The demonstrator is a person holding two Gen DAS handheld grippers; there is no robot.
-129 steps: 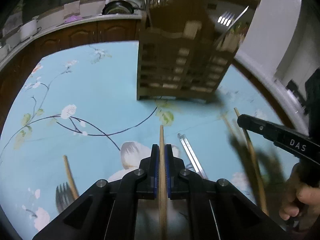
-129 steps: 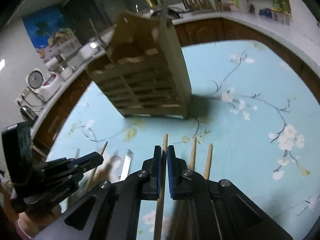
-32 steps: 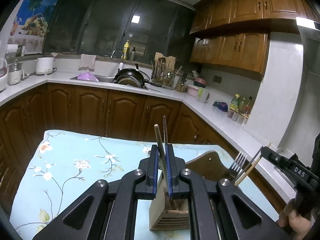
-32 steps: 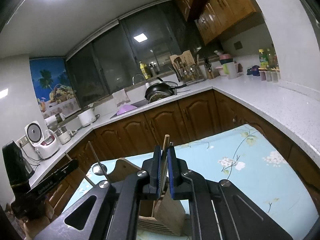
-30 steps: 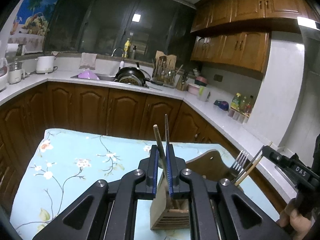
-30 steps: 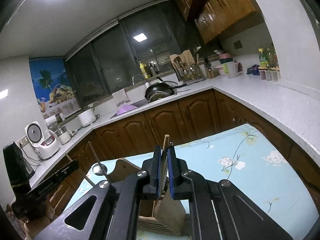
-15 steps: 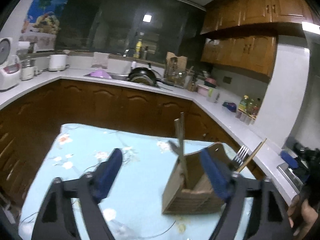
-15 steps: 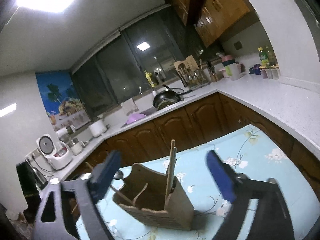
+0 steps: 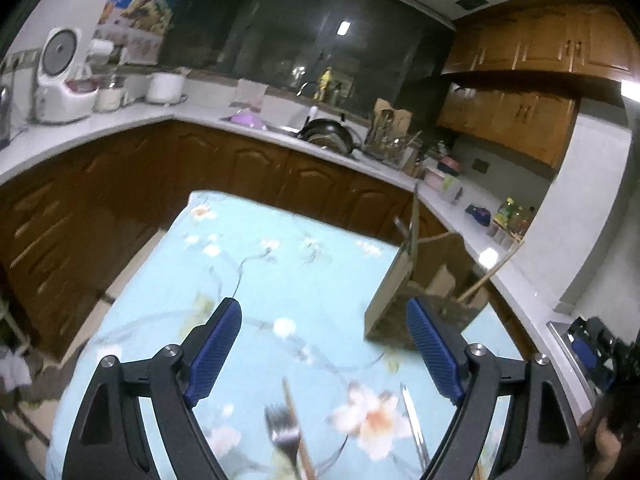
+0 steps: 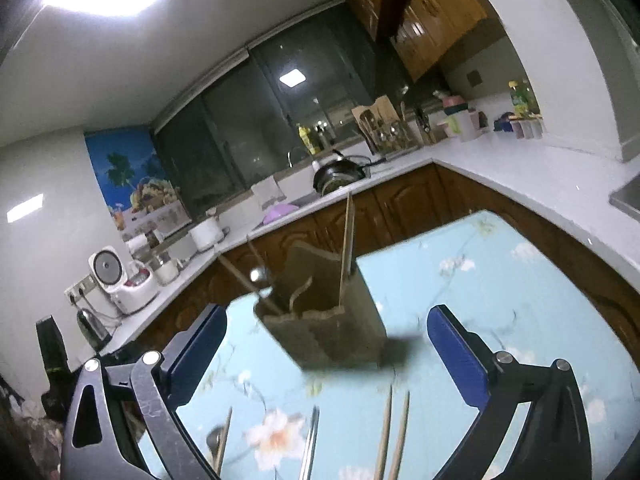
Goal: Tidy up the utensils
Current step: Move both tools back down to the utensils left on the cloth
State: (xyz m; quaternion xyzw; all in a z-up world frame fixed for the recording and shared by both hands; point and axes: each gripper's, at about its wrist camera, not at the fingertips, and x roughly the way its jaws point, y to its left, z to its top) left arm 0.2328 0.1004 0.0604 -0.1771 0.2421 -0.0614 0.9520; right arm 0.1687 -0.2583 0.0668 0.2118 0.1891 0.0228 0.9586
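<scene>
A wooden utensil holder [image 10: 328, 324] stands on the blue floral table [image 10: 500, 300], with chopsticks [image 10: 347, 240] and other utensils upright in it. It also shows in the left wrist view [image 9: 416, 280]. My left gripper [image 9: 324, 344] is open and empty, left of the holder. My right gripper [image 10: 332, 352] is open and empty, in front of the holder. On the table lie a fork [image 9: 286, 436], a wooden stick [image 9: 296, 420], a metal utensil [image 9: 414, 424], two chopsticks [image 10: 394, 432] and a metal piece [image 10: 310, 444].
Brown kitchen cabinets and a white counter [image 9: 120, 128] run around the table. On the counter are a rice cooker [image 9: 60, 80], a wok [image 9: 328, 134] and bottles [image 9: 514, 216]. The person's other hand with its gripper [image 9: 600, 360] is at the right edge.
Both grippers let go of the chopsticks, which now stand in the holder. Both have opened wide, drawn back from the holder and tilted down toward the table.
</scene>
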